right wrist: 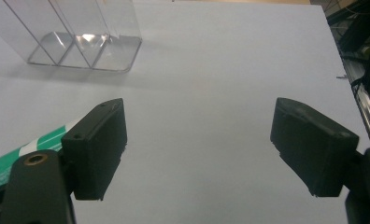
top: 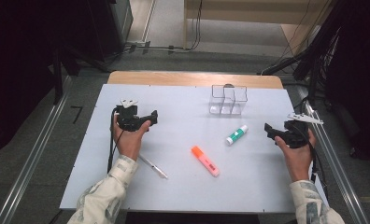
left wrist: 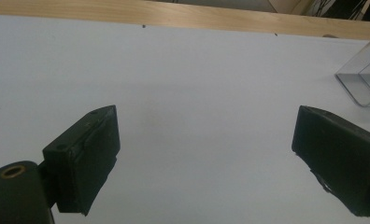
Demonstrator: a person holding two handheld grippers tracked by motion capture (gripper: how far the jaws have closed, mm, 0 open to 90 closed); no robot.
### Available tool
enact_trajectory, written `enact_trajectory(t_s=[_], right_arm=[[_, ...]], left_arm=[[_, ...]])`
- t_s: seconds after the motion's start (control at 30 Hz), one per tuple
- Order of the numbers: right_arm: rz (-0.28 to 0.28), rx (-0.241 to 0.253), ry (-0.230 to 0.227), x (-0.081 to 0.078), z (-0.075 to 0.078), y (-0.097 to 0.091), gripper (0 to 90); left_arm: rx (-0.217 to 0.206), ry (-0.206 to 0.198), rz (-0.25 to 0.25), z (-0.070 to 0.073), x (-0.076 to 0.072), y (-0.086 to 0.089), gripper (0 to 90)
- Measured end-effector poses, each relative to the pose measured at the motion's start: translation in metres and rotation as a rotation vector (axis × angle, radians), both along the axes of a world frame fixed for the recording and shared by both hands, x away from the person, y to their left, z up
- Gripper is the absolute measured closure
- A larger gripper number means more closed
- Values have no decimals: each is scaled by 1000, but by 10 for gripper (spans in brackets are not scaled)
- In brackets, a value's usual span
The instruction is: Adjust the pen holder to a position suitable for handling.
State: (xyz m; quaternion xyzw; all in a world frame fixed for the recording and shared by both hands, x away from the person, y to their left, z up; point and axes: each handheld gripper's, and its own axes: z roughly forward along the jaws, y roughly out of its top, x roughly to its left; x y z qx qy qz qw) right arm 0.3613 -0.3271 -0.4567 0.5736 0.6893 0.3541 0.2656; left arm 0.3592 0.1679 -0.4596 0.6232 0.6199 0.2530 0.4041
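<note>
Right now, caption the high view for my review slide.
Open grippers, left and right, flank glue stick, highlighter, pen.

No text, label or number can be read anywhere.

Four loose things are counted on the white worktop (top: 183,186). One orange highlighter (top: 205,161) is seen, one green-and-white glue stick (top: 237,135), one thin pen (top: 153,167), and one clear plastic organiser (top: 228,100), in which three compartments are made out. Two grippers are counted, the left gripper (top: 151,116) and the right gripper (top: 268,129), each held in one hand.
</note>
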Motion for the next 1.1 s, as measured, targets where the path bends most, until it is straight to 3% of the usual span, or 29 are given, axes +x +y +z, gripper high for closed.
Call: enact_trajectory(t_s=[0.37,0.57,0.7,0.87,1.0,1.1], right_arm=[[4,-17,-2,24,1,13,198],[3,-9,-5,37,2,18,231],[4,-4,-1,46,3,19,269],[7,16,-5,53,2,20,385],[16,12,10,60,-3,23,480],[19,37,5,66,-6,26,586]], left_arm=[[-2,3,-38,-1,28,-25,124],[17,-2,-73,1,44,-43,162],[39,1,-70,2,54,-53,168],[32,2,-82,0,64,-63,250],[6,13,-127,-4,78,-79,355],[-6,13,-160,-4,87,-92,460]])
